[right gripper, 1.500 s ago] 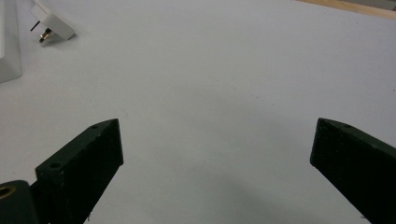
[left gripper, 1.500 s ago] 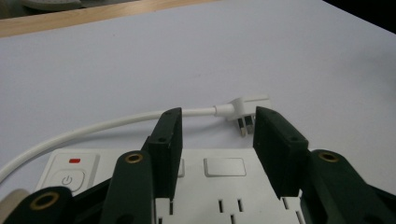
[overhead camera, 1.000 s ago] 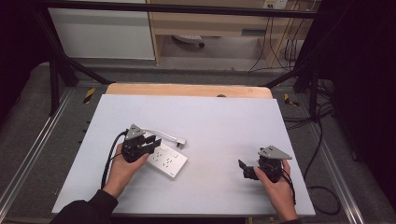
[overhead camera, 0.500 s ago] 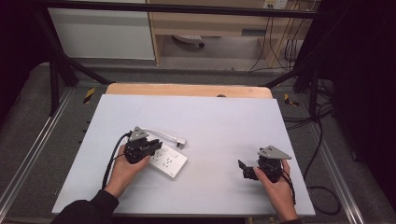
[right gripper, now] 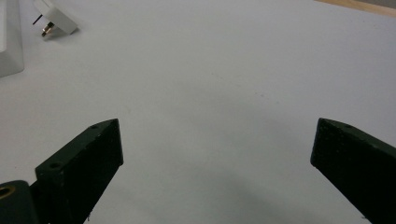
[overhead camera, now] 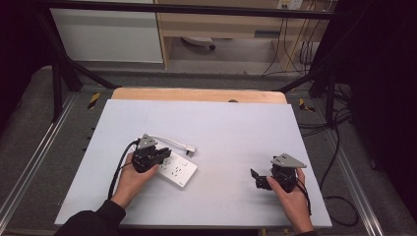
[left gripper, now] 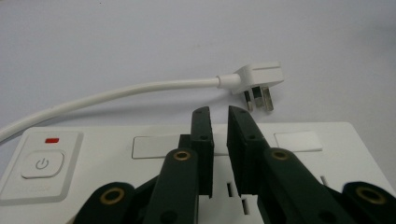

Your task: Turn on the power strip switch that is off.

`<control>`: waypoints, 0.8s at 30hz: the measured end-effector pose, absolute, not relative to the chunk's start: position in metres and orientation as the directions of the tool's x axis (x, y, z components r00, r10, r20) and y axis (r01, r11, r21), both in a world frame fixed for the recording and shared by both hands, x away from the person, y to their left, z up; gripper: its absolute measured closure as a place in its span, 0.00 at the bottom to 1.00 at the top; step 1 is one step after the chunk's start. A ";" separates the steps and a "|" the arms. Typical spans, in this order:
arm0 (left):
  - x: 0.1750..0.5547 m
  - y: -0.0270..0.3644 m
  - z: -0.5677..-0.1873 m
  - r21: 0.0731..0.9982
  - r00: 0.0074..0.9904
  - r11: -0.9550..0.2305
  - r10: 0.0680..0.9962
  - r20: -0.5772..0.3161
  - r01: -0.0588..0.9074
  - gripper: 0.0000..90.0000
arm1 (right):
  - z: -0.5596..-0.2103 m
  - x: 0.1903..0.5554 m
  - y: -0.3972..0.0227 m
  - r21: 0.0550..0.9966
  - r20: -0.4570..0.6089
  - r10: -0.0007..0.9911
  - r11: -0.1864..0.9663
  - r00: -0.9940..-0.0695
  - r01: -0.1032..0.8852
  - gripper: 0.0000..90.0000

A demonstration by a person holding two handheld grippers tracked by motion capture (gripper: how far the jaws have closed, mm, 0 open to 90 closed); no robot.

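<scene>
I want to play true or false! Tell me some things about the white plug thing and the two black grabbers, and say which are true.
1. The plug is pushed into the power strip. False: it lies loose on the table, prongs bare.
2. The left gripper is over the power strip with its jaws nearly together. True.
3. The right gripper holds the plug. False: its jaws are wide apart with nothing between them.
4. The power strip has a power button with a red mark above it. True.
5. The cord is black. False: it is white.
</scene>
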State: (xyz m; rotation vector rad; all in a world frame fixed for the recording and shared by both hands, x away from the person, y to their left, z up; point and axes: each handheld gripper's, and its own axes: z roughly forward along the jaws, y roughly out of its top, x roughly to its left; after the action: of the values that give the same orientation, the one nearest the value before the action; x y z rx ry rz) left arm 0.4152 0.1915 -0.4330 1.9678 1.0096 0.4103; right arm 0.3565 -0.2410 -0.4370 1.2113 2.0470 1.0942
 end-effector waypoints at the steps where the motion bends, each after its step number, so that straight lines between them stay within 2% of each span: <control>1: 0.415 0.191 -0.433 0.813 0.618 -0.301 0.781 -0.089 0.498 0.89 | -0.437 0.357 -0.241 0.841 -0.032 0.883 0.278 -0.469 0.465 0.03; 5: 0.416 0.191 -0.435 0.811 0.619 -0.305 0.780 -0.088 0.500 0.93 | -0.437 0.357 -0.241 0.840 -0.033 0.883 0.278 -0.469 0.466 0.03; 24: 0.417 0.189 -0.438 0.811 0.631 -0.312 0.771 -0.089 0.496 0.99 | -0.438 0.356 -0.240 0.837 -0.039 0.879 0.289 -0.476 0.465 0.03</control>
State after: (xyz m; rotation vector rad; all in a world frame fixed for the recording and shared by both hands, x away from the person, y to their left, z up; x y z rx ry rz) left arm 0.4174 0.1895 -0.4380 1.9808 0.9950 0.3990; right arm 0.3565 -0.2397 -0.4376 1.1977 2.0607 1.0852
